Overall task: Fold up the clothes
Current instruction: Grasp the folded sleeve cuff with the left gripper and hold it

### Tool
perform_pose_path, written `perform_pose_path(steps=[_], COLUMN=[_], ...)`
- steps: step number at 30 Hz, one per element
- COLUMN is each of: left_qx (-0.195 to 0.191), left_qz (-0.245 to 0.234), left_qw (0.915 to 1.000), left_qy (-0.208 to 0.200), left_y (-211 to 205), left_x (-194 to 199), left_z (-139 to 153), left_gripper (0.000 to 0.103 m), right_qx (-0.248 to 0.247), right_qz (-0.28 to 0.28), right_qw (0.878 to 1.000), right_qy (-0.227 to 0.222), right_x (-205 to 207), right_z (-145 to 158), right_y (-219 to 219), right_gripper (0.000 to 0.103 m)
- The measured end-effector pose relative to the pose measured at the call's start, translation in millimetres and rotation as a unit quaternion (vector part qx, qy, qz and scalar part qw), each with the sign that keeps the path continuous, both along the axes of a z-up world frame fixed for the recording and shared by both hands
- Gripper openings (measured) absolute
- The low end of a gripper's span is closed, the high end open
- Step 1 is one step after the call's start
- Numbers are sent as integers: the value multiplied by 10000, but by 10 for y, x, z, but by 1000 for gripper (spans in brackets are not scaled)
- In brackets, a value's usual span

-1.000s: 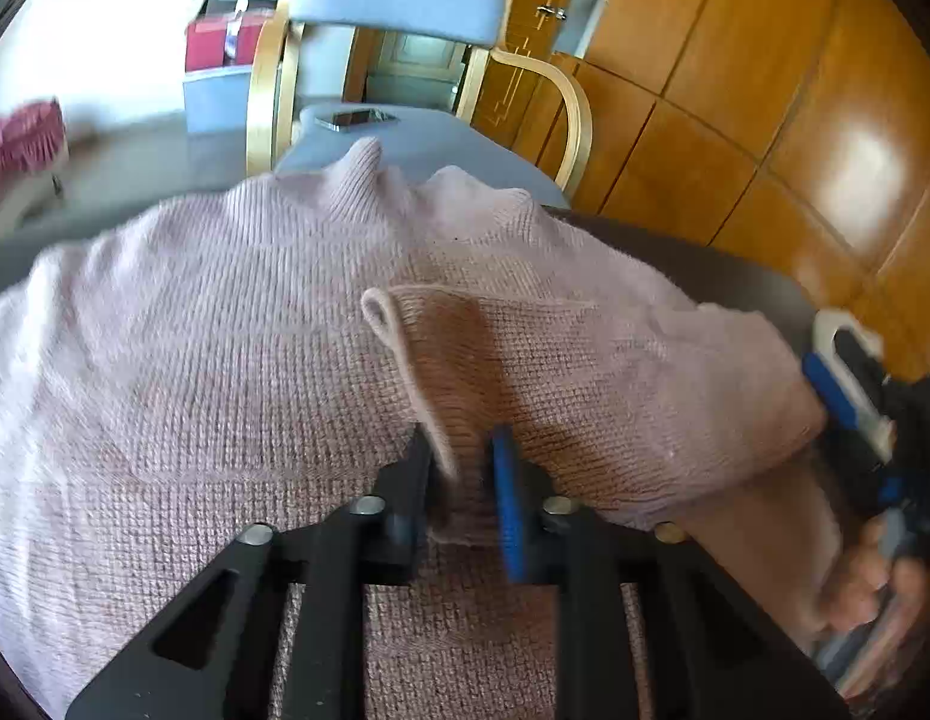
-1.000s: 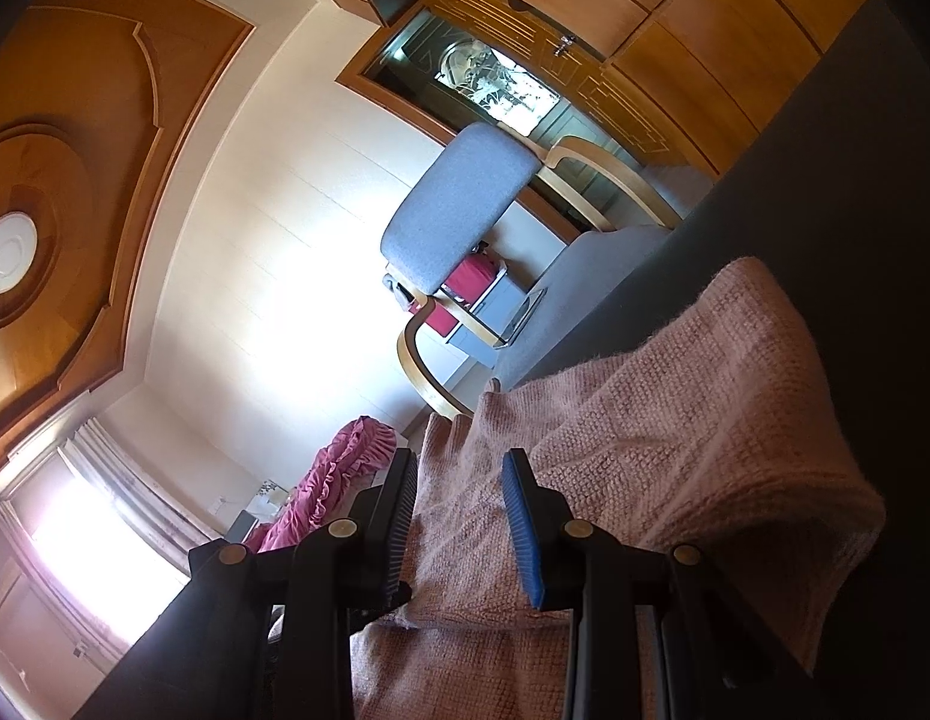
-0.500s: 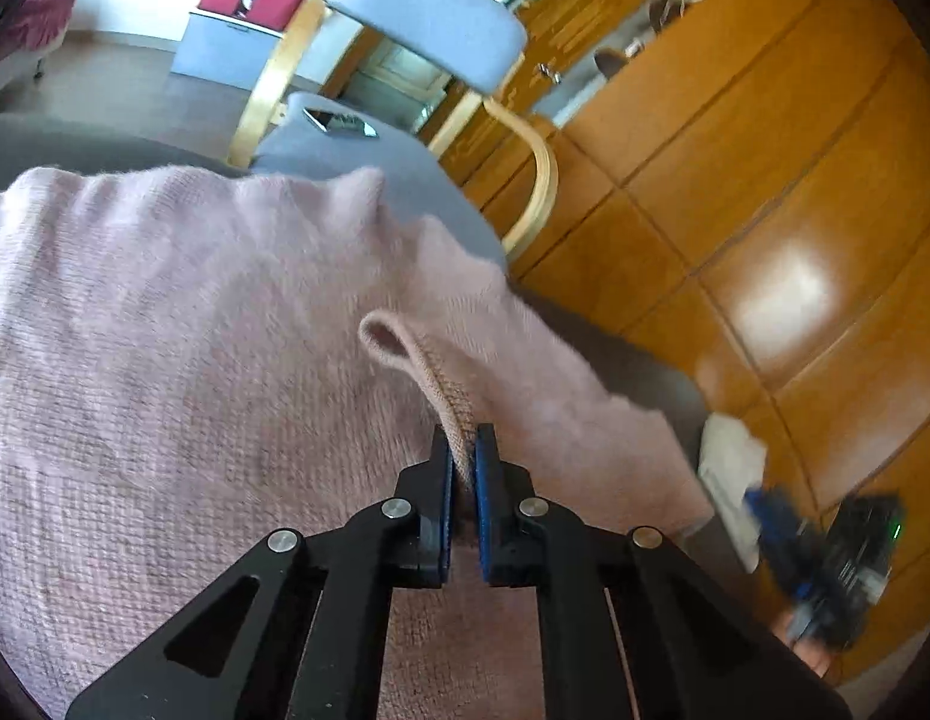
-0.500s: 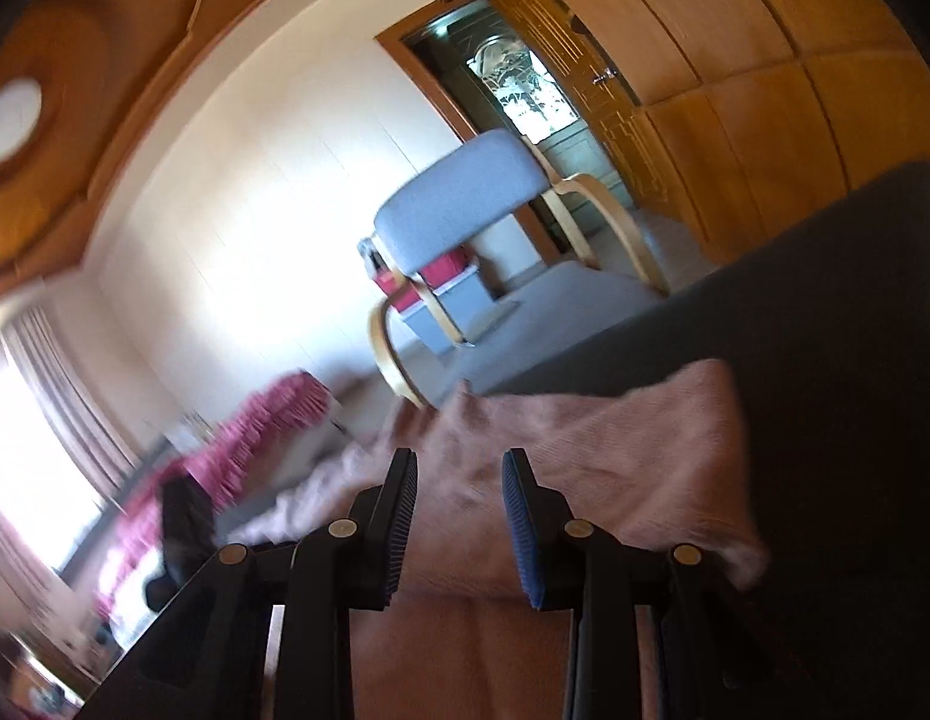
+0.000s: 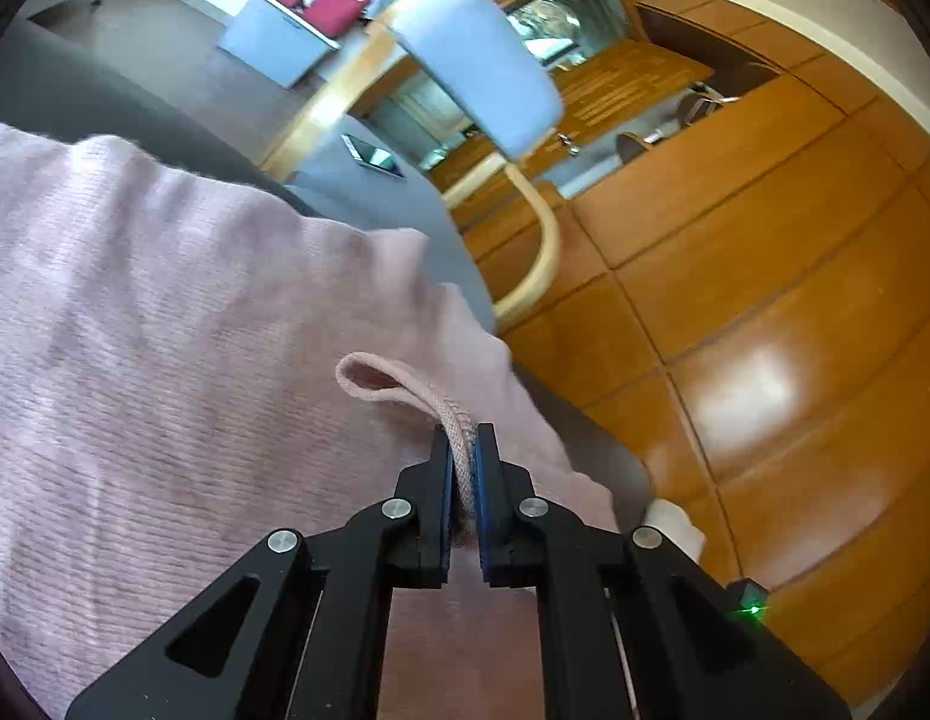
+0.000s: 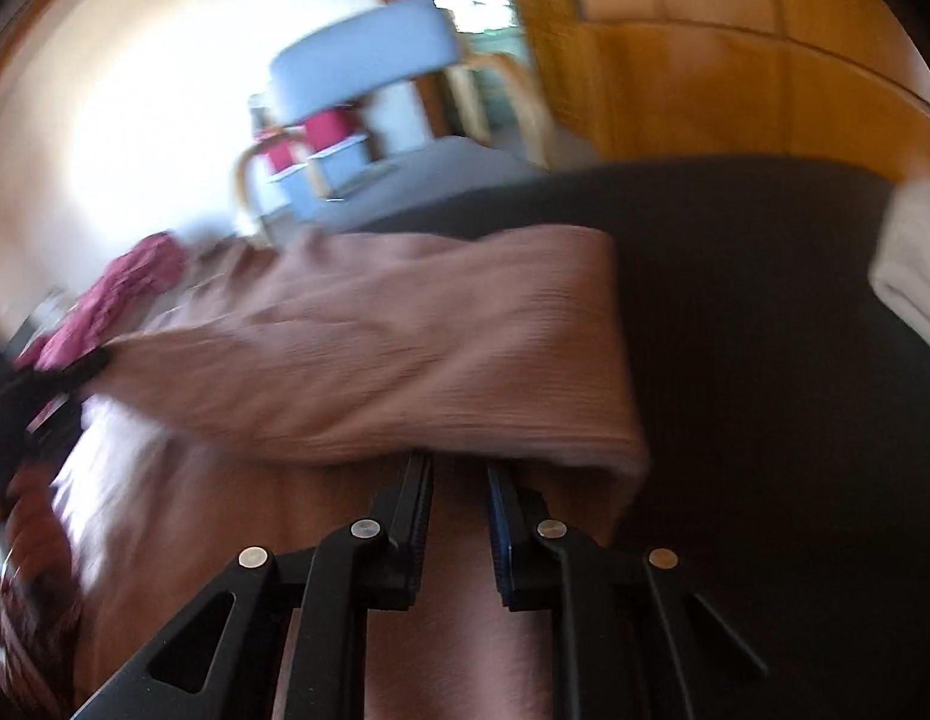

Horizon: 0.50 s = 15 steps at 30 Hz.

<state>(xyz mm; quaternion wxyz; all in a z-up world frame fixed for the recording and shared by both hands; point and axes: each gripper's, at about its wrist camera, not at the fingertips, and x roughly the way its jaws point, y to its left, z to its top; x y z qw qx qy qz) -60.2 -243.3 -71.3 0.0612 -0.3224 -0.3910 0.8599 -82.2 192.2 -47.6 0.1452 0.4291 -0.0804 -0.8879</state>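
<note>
1. Item under inspection: a pink knitted sweater point(image 5: 165, 360), spread over a dark grey tabletop point(image 6: 765, 330). Part of it is doubled over onto itself; a folded panel with a straight edge lies on the right side in the right wrist view.

2. Handling assessment: the knit appears soft, limp and light. It will likely drape and sag from any held point, stretch under pull, and not keep a crease unaided. Not fragile; grip slippage seems unlikely given the coarse texture.

3. Recommended hold: ribbed hems, cuffs or fold corners, where the fabric is doubled and thicker.

4. Left gripper point(image 5: 463, 450): clamped on a ribbed edge of the sweater, which loops up out of the jaws just ahead of them. The sweater body lies below and to the left of this gripper.

5. Right gripper point(image 6: 459, 480): jaws stand apart, nothing visibly between them. The folded panel lies immediately ahead of the tips; contact cannot be confirmed, as this view is motion-blurred.

6. Surroundings: a blue-cushioned armchair point(image 5: 483, 78) beyond the table; a white cloth point(image 6: 912, 264) at the table's right edge, well apart from the sweater.
</note>
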Motion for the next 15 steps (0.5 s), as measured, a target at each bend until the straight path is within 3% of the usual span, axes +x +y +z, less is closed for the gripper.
perform_pose_path(steps=[2, 7, 12, 15], left_qx=[-159, -903, -2104, -2500], left_qz=[158, 390, 480, 329], left_qw=[9996, 9931, 9752, 9635], left_qy=[-186, -640, -487, -904], left_y=[-22, 67, 382, 427], left_x=[0, -16, 20, -41], left_z=[-20, -18, 167, 41], left_gripper=[6, 6, 6, 7], right_qx=[-10, 15, -111, -183], right_qz=[-361, -917, -931, -895], right_qw=[9993, 9957, 9956, 9958], right_qy=[44, 92, 12, -51], right_x=[-22, -11, -18, -48], right_z=[-5, -33, -58, -60], right_y=[111, 262, 319, 317], right_gripper=[7, 7, 7, 8])
